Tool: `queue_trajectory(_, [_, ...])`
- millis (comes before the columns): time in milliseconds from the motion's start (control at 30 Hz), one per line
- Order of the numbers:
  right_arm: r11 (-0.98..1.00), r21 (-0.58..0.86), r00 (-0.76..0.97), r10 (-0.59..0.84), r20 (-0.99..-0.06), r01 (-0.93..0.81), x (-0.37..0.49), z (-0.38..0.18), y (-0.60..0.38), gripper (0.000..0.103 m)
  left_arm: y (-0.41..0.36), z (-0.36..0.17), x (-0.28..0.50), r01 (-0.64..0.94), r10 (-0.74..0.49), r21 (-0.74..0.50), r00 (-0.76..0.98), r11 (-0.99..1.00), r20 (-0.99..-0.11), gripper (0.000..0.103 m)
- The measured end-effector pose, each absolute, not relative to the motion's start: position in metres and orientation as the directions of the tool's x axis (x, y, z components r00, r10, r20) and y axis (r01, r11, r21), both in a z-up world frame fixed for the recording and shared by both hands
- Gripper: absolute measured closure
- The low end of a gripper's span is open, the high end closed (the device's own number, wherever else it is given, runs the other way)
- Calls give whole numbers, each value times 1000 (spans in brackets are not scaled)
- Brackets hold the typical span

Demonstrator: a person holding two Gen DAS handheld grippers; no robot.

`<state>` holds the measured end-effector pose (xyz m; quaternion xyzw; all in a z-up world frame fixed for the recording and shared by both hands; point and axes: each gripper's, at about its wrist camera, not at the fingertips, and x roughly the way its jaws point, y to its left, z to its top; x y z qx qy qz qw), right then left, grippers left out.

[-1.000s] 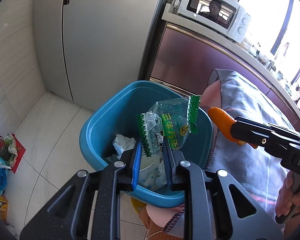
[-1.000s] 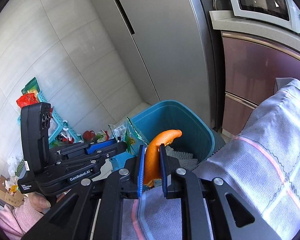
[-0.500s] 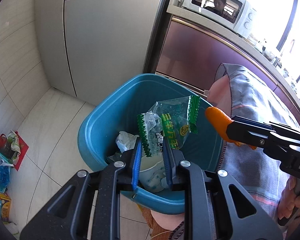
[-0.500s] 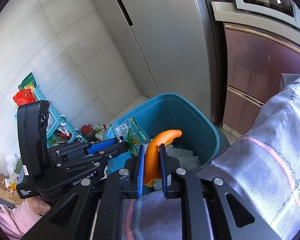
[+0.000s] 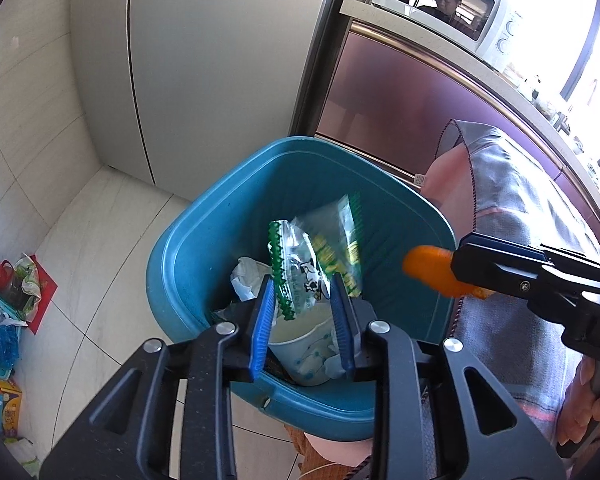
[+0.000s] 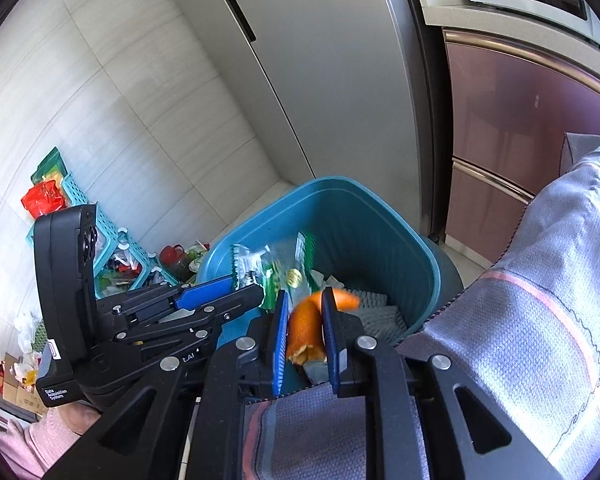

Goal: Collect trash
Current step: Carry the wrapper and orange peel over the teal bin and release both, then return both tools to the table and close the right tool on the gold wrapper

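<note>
A blue trash bin (image 5: 180,256) stands on the floor below both grippers. My left gripper (image 5: 302,292) hangs over the bin with its jaws opening. The clear green-edged snack wrapper (image 5: 312,252) between them is blurred and tilting loose of the pads. In the right wrist view my right gripper (image 6: 304,300) is also over the bin (image 6: 380,208), jaws opening. The orange peel (image 6: 304,332) sits low between its pads, its tip blurred. The same peel (image 5: 428,268) shows at the right in the left wrist view. A paper cup (image 5: 300,348) and crumpled tissue lie inside the bin.
A grey striped cloth (image 5: 512,220) drapes right beside the bin. A steel fridge (image 5: 220,60) and purple cabinets (image 5: 400,100) stand behind it, a microwave (image 5: 444,4) on top. Bags, boxes and a teal basket (image 6: 80,208) clutter the floor at left.
Both grippers sank closer over the bin. The left jaws widened and the wrapper tilted loose. The peel slid lower between the right pads.
</note>
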<state>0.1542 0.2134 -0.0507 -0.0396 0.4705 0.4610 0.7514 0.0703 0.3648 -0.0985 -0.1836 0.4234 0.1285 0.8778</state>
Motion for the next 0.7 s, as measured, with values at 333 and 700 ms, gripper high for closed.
queue_trajectory(333, [568,396,130,673,-728,-721,154,-51,203,87,364,-94,67,-376,65,-222,618,899,-783,73])
queue_trajectory(700, [558,417,173,723,-669,-718,141,-30,158,82,330,-60,45,-282,38,-222,693,933,-720,64])
